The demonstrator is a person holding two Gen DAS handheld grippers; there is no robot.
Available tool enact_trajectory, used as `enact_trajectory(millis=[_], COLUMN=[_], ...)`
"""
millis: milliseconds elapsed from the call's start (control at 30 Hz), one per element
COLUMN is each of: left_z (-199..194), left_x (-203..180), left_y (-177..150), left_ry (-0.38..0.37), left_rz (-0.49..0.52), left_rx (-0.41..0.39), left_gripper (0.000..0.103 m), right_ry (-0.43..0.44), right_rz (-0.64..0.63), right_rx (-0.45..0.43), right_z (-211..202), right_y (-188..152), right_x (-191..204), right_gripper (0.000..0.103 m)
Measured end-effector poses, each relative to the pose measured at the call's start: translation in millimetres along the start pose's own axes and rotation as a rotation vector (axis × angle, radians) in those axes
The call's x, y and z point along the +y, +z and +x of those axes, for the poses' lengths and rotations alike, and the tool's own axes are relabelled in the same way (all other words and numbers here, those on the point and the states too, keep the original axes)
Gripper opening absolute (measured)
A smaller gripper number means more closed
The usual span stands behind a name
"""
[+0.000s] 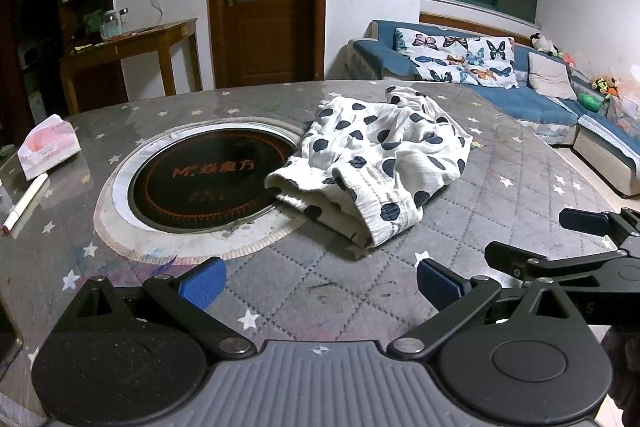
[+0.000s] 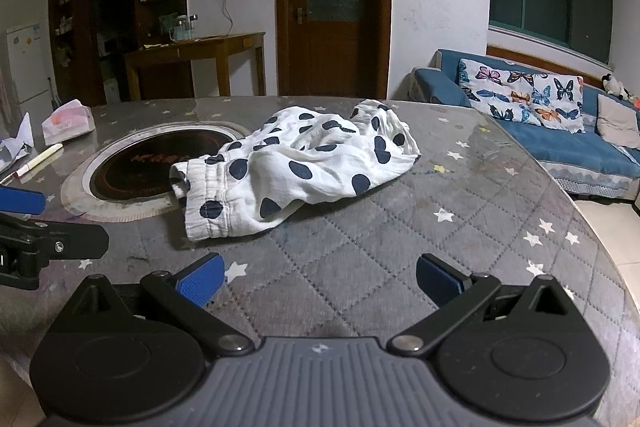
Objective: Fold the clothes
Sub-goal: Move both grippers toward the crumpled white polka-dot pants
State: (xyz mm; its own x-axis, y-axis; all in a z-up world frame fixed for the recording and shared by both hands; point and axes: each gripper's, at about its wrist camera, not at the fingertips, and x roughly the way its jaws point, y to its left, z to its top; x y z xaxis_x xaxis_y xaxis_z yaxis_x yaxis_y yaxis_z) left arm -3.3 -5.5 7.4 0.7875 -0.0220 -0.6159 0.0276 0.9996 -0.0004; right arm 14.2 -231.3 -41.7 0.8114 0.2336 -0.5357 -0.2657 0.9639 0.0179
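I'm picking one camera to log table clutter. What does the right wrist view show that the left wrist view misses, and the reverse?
Only the right wrist view shows the white fridge and crumpled white paper. Only the left wrist view shows the green ball on the blue sofa. Both share the crumpled white navy-dotted garment, pink tissue box, white marker pen and round black inset cooktop.

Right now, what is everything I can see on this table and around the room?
Garment: one, white with dark dots, crumpled mid-table, overlapping the cooktop's edge.
Cooktop: one, round, black, set into table.
Table: one, grey quilted cover with stars.
Tissue pack: one, pink-white, far left.
Pen: one, white, beside pack.
Sofa: one, blue, right; butterfly pillow on it.
Door: one, brown, behind.
Left gripper: open, empty.
Right gripper: open, empty.
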Motion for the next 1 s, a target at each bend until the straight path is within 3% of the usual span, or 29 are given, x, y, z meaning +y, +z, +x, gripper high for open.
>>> enact_trajectory(millis=[1000], left_z=[57.0], left_x=[21.1], left_y=[26.7], left_ry=[0.024], left_rz=[0.006], left_rx=[0.046], left_gripper=[0.103], right_ry=[0.053], right_rz=[-0.04], right_rx=[0.057], right_z=[54.8], right_y=[30.5], right_x=[8.0], right_gripper=[0.098])
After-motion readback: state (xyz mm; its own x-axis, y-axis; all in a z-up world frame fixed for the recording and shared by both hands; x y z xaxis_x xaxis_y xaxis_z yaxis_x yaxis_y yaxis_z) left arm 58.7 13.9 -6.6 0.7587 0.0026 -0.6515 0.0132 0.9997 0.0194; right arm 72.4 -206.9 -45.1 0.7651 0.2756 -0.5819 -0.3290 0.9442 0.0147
